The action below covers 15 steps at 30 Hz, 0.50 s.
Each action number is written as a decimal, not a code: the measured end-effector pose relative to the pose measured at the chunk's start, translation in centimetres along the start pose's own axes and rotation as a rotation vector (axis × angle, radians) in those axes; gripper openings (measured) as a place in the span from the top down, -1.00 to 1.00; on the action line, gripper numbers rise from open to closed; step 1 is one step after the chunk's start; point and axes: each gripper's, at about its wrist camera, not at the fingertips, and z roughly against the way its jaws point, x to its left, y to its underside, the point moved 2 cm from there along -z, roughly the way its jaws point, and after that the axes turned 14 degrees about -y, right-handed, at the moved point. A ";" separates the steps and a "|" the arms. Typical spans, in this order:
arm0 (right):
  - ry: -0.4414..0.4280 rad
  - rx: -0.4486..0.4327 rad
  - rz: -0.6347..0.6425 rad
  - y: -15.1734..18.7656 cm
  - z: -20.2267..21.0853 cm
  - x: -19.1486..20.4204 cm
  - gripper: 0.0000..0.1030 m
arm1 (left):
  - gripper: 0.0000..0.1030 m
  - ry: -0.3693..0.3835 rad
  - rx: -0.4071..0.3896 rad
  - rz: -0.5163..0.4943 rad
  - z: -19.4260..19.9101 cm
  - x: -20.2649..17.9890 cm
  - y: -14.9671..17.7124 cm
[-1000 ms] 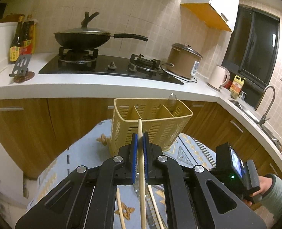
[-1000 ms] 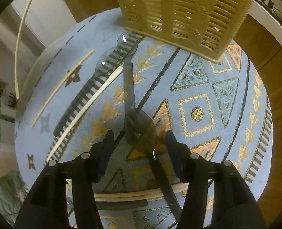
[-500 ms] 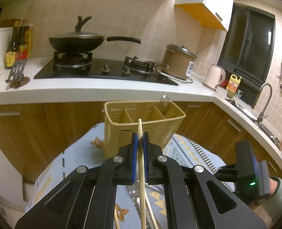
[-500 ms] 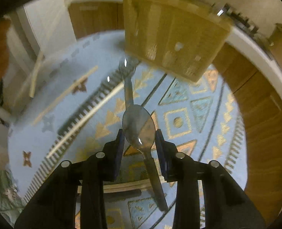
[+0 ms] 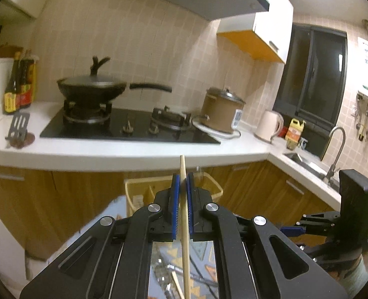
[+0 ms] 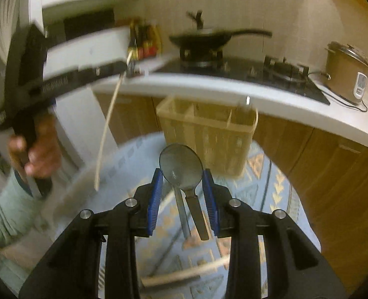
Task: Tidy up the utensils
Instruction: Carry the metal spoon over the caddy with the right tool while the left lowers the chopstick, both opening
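My left gripper (image 5: 181, 182) is shut on a pale wooden chopstick (image 5: 183, 169) that stands upright between the blue pads. Below and behind it is the yellow slotted utensil basket (image 5: 139, 189). My right gripper (image 6: 182, 177) is shut on a metal spoon (image 6: 181, 167); the bowl points forward and the handle hangs down between the fingers, above the cloth. The basket (image 6: 209, 134) stands just beyond the spoon, with a spoon handle (image 6: 247, 99) sticking out of its right compartment. At the left, blurred, are the left gripper (image 6: 128, 68) and its chopstick (image 6: 108, 129).
A round table with a blue patterned cloth (image 6: 258, 191) still holds another spoon (image 6: 182, 214) and chopsticks (image 6: 184, 271). Behind runs a white counter (image 5: 109, 154) with a hob, a wok (image 5: 91, 87) and a rice cooker (image 5: 221, 114). A person's hand (image 6: 39, 154) holds the left gripper.
The right gripper's jaws closed on the spoon, lifted it off the cloth and tilted up toward the basket. The left gripper rose with its chopstick.
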 end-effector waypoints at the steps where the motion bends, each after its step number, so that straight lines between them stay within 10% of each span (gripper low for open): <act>1: -0.014 -0.027 -0.009 -0.9 0.5 -0.1 0.43 | 0.93 0.002 -0.019 0.004 0.1 0.0 -0.8; 15: 0.049 -0.302 -0.123 -12.0 -0.6 -6.9 0.43 | 0.93 -0.026 -0.211 0.154 -3.7 0.1 -8.4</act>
